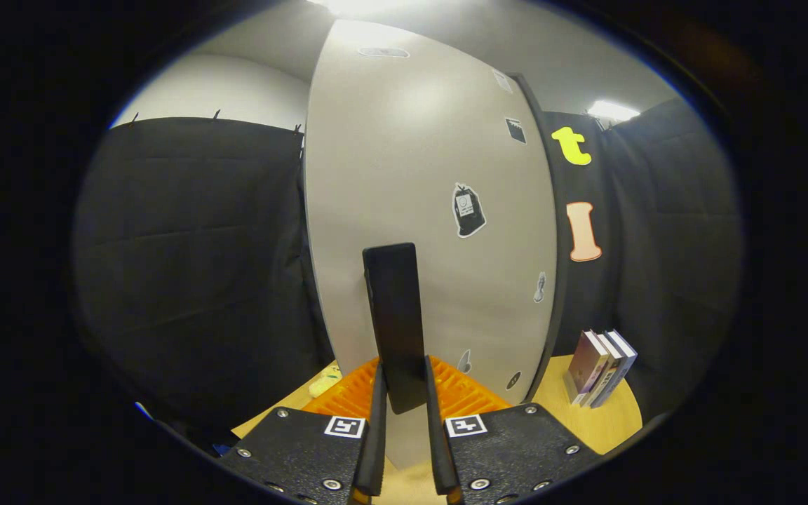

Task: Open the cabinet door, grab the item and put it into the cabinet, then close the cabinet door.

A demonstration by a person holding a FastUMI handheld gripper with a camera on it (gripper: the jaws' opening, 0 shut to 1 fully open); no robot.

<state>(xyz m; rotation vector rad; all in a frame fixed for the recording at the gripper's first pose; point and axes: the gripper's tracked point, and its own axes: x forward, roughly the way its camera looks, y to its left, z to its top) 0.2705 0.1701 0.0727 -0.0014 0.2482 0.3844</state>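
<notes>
While my claw (404,403) is clenched on the black handle (395,322), both fingers press its lower end from either side, and the handle stands upright between them. It is fixed to the pale grey cabinet door (411,210), which rises right ahead of me and carries several small stickers (468,210). Just behind my fingers, low against the door, lies an orange ribbed rack (463,396) on the wooden table (600,421). Beside the rack sits a small pale yellowish item (325,382); I cannot tell what it is. Beyond the door's far edge, three books (600,368) stand leaning together on the table.
</notes>
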